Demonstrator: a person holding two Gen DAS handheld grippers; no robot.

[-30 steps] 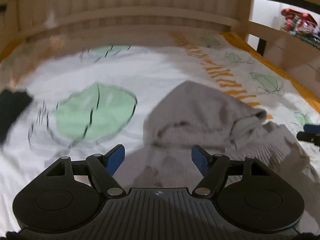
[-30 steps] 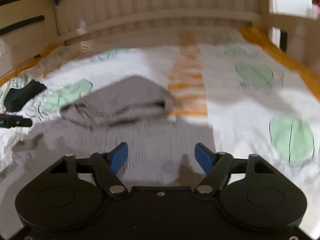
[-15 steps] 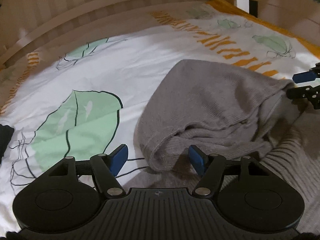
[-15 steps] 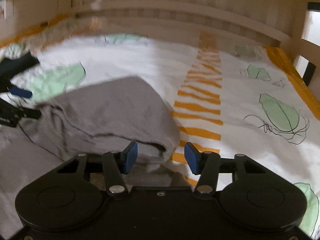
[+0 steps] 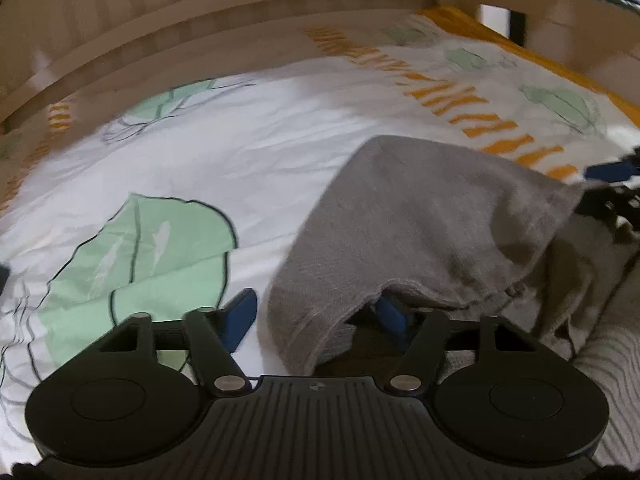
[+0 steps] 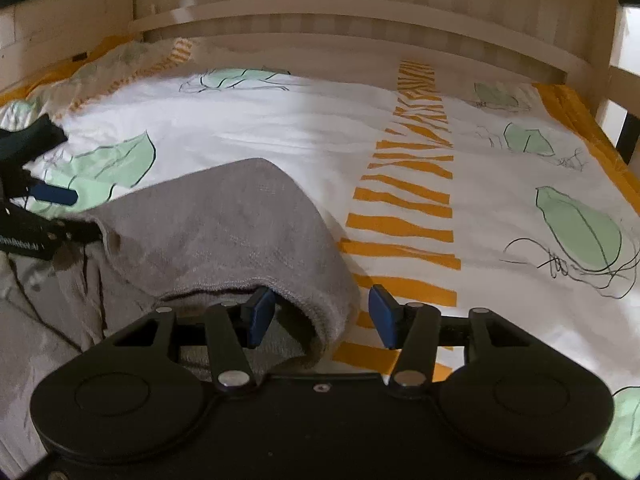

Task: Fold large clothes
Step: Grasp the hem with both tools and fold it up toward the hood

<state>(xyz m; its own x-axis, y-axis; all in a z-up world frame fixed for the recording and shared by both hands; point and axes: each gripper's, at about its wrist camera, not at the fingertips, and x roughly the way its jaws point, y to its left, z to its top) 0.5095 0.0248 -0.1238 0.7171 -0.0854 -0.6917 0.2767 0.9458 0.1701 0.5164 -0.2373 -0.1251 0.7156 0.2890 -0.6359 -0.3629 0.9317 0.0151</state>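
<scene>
While a grey hooded sweater (image 5: 420,220) lies on a bed covered by a white sheet (image 5: 248,160) printed with green leaves and orange stripes, both sets of tongs reach for its hood, which fills the centre of each frame. In the left wrist view, the left tongs (image 5: 316,314) stand apart, astride the hood's lower left edge; one blue pad shows on the sheet side, the other is tucked under the raised hem. In the right wrist view, the right tongs (image 6: 322,316) are likewise apart, straddling the hood's lower right corner. Neither pair has closed on the cloth. Each likely sits at one side of the hood opening so the two can pinch it evenly and fold it down onto the body. The hood points toward the wooden headboard (image 6: 360,20) at the top of the frame; the sweater's long axis seems to run from there toward the cameras, its body off the lower edge
</scene>
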